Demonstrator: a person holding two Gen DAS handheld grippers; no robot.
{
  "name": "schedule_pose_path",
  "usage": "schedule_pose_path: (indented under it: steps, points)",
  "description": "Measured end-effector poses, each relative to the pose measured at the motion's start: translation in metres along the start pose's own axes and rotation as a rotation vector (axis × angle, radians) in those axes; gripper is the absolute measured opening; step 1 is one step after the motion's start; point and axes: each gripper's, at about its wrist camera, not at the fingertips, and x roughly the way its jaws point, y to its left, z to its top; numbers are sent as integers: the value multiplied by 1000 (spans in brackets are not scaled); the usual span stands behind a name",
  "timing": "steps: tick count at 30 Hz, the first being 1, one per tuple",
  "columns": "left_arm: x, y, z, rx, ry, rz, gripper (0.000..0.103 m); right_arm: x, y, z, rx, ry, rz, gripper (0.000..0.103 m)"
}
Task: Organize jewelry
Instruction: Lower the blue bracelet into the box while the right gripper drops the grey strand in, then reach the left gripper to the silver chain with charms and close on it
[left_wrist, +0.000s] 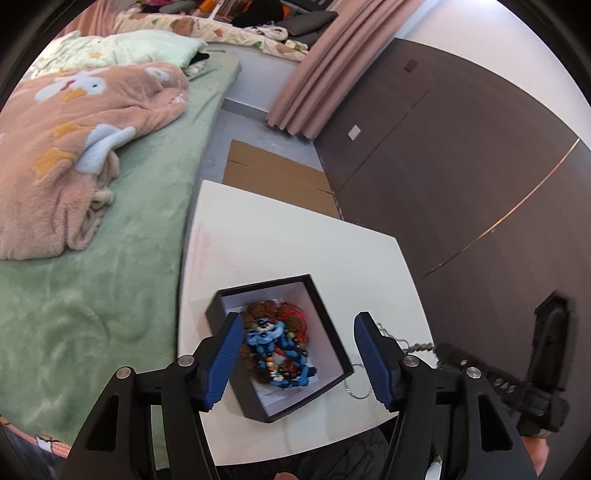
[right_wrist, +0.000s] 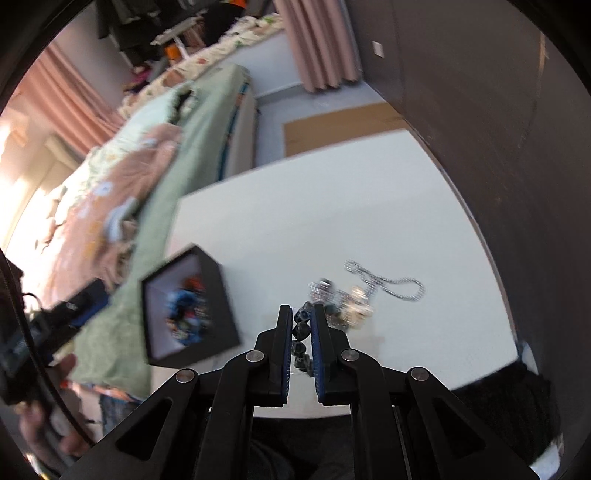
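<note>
A black box with a white inside (left_wrist: 325, 332) stands on the white table (left_wrist: 295, 243) and holds a heap of blue, brown and red bracelets (left_wrist: 275, 347). My left gripper (left_wrist: 299, 332) is open and empty above the box. My right gripper (right_wrist: 301, 317) is shut on a dark beaded bracelet (right_wrist: 300, 334), just above the table, right of the box (right_wrist: 218, 302). A silver ball chain (right_wrist: 388, 282) and a small pile of other jewelry (right_wrist: 347, 302) lie on the table beyond the right fingertips. The chain also shows in the left wrist view (left_wrist: 402, 341).
A bed with a green cover (left_wrist: 92, 314) and a pink blanket (left_wrist: 74, 147) runs along the table's left side. A dark wall panel (left_wrist: 461, 166) is on the right. Flat cardboard (left_wrist: 273, 177) lies on the floor beyond the table.
</note>
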Motion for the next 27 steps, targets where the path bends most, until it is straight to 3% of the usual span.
schedule_pose_path:
  steps: [7,13,14,16,17,27]
  points:
    - [-17,20,0,-22,-21,28,63,1,55,14,-57,-14,123,12]
    - [-33,35,0,-32,-42,57,63,20,99,16,-97,24,235,12]
    - [-36,37,0,-34,-45,61,63,23,102,16,-94,33,236,16]
    - [-38,39,1,-35,-48,65,63,31,102,16,-72,58,227,56]
    - [-40,39,1,-34,-50,65,63,31,99,15,-58,55,226,61]
    - [-20,11,-3,12,-17,28,63,17,40,7,50,12,193,63]
